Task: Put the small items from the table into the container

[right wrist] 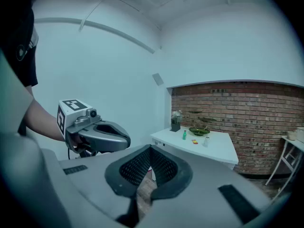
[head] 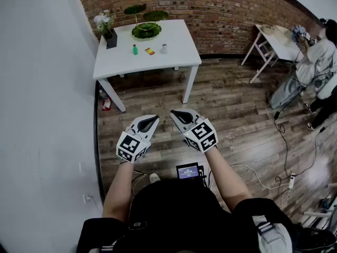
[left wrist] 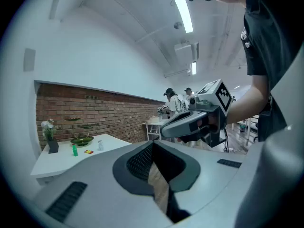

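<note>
Far ahead stands a white table [head: 179, 54] against the brick wall. On it are a green tiered dish [head: 146, 30], a small green bottle [head: 135, 49], a red-and-yellow item [head: 150, 51] and a small clear jar [head: 164, 48]. My left gripper [head: 152, 121] and right gripper [head: 175, 114] are held side by side over the wood floor, well short of the table, both shut and empty. The left gripper view shows the bottle [left wrist: 75, 150], the jar [left wrist: 100, 146] and the dish [left wrist: 81, 140] in the distance. In the right gripper view the bottle [right wrist: 184, 135] and the jar [right wrist: 206, 141] are also far off.
A dark vase with white flowers [head: 108, 33] stands at the table's back left corner. A small red object [head: 107, 103] lies on the floor by the left table leg. At the right, people stand at a second white table [head: 279, 41], and cables [head: 287, 146] trail across the floor.
</note>
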`<state>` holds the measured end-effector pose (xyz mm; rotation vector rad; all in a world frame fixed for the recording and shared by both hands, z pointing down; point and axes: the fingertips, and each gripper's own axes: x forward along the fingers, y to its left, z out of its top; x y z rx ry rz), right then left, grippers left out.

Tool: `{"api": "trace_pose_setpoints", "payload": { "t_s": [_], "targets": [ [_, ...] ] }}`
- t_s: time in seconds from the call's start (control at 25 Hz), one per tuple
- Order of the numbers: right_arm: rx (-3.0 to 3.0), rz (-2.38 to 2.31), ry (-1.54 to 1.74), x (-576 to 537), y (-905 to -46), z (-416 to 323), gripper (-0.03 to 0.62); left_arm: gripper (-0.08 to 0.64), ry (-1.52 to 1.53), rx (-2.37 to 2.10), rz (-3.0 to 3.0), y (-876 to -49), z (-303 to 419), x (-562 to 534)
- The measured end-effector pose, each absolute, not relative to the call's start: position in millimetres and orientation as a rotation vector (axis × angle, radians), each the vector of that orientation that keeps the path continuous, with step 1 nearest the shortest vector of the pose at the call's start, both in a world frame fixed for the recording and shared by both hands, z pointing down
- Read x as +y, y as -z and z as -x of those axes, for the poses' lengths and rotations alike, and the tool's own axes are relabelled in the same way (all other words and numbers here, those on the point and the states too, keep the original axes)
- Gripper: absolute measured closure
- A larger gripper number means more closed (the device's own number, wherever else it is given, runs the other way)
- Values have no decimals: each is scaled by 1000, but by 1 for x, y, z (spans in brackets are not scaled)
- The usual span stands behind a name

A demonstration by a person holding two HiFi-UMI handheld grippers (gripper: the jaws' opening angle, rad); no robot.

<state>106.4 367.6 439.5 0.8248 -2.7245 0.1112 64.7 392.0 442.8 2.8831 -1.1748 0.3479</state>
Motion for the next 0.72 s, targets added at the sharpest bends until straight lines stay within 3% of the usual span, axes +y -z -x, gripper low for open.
{"api": "trace_pose_setpoints", "payload": {
  "t_s": [0.72],
  "targets": [
    [-2738,-883,-162,359,-438,-123,584,557,-352,-1174,-2873,-443,-70,389]
  ]
}}
